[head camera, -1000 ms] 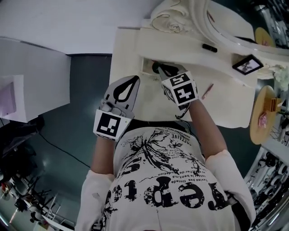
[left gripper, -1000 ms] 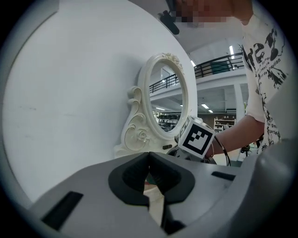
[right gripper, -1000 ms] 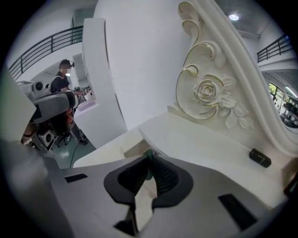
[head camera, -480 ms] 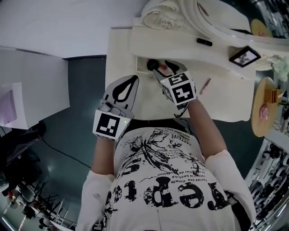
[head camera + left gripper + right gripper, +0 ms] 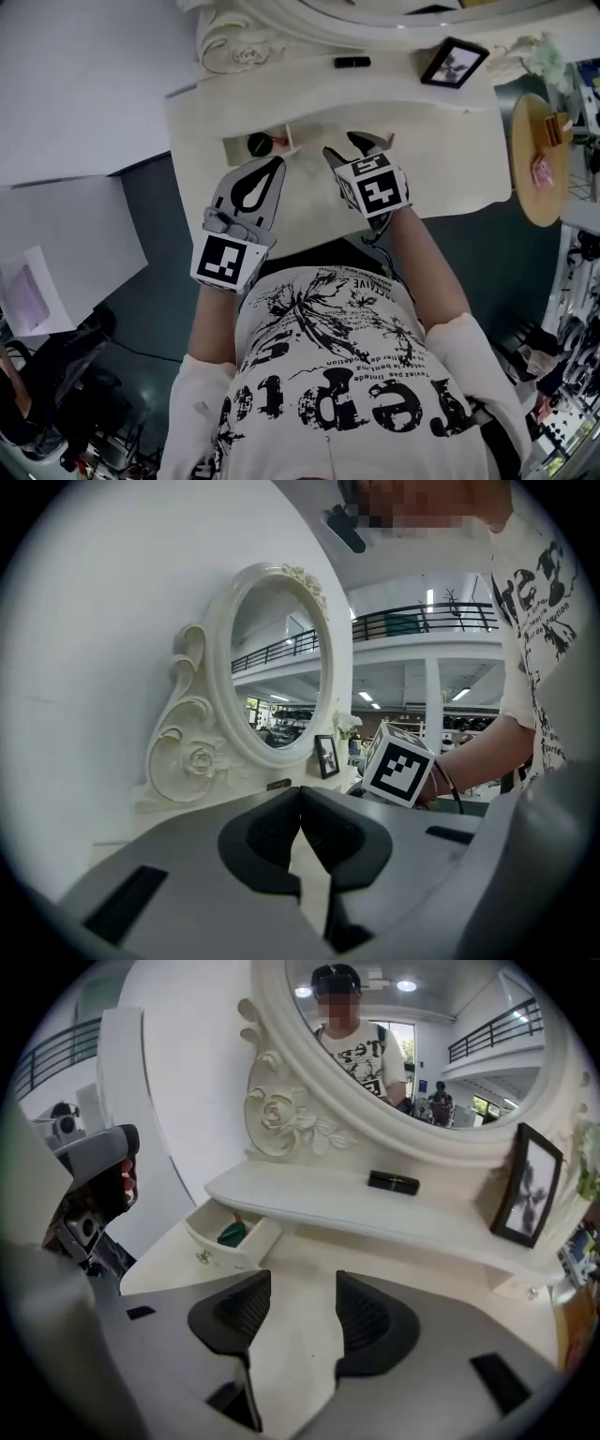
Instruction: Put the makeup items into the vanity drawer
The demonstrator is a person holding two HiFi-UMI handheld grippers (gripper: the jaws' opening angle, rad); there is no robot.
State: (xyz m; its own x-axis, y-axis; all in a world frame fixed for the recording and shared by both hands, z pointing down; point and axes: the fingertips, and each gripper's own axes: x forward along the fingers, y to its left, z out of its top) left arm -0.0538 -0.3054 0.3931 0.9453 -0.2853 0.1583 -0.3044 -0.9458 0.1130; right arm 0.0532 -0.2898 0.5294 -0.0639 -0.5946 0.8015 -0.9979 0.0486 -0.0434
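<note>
The white vanity's small drawer [image 5: 232,150] stands open; a round black item [image 5: 257,143] and a red item [image 5: 278,142] lie in it. The right gripper view shows the same drawer [image 5: 208,1245] with a green item [image 5: 231,1233] inside. A black makeup tube [image 5: 352,63] lies on the upper shelf, also the tube [image 5: 394,1182] in the right gripper view. My right gripper [image 5: 349,148] hovers over the tabletop right of the drawer; its jaws have just been opening and nothing is between them [image 5: 302,1279]. My left gripper [image 5: 277,164] is shut and empty below the drawer.
A framed photo [image 5: 454,63] leans on the shelf to the right of the tube. The oval mirror [image 5: 422,1044] rises behind the shelf. A round wooden stand [image 5: 539,159] with small things is off the table's right end. A white panel [image 5: 56,253] stands at the left.
My right gripper opened at the drawer and drew back to the right, empty, leaving the red item inside. The left gripper stayed shut. The head view swung, so the table now sits more centred.
</note>
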